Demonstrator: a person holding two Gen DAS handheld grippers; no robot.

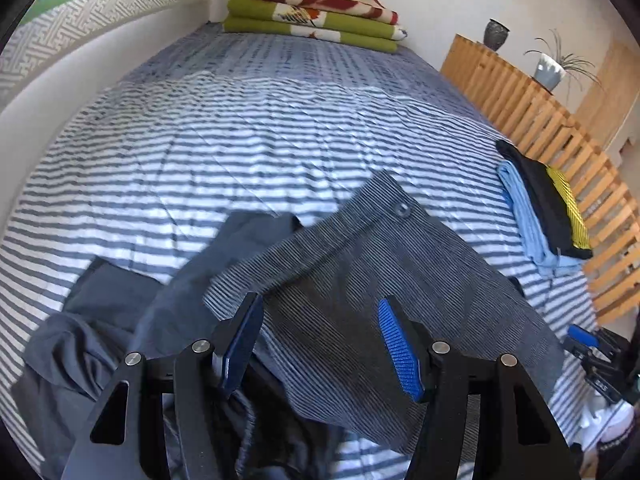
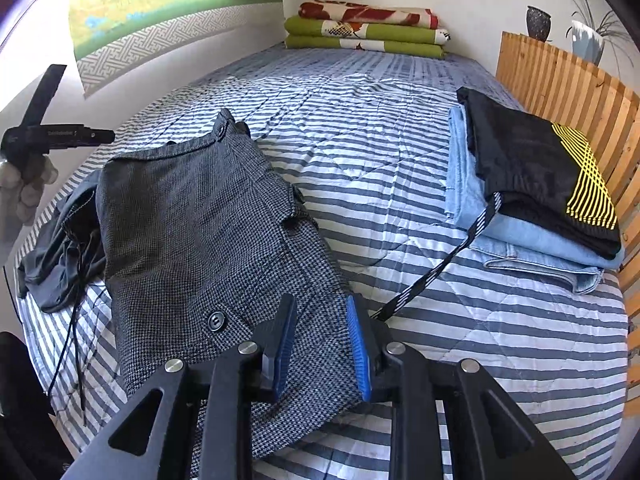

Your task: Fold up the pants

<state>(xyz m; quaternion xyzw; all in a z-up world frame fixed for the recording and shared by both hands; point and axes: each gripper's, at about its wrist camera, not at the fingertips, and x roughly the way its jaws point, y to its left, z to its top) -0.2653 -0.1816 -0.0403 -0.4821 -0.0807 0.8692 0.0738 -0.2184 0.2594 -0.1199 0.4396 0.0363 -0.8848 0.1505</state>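
Grey houndstooth pants [image 2: 200,232] lie folded on the striped bedspread [image 2: 380,160], waistband button toward the far end. My right gripper [image 2: 322,344] is low over their near edge, open by a narrow gap, with the cloth showing flat between the blue pads [image 2: 358,348]. In the left wrist view the same pants [image 1: 360,280] spread under my left gripper [image 1: 320,344], which is wide open and holds nothing. A gloved hand [image 2: 24,188] holds the left gripper [image 2: 52,132] up at the far left of the right wrist view.
A crumpled dark grey garment [image 2: 60,240] with long drawstrings lies left of the pants. Folded jeans and a black garment with yellow print [image 2: 540,184] are stacked by the wooden slatted rail [image 2: 568,84]. Folded blankets [image 2: 368,28] sit at the bed's far end.
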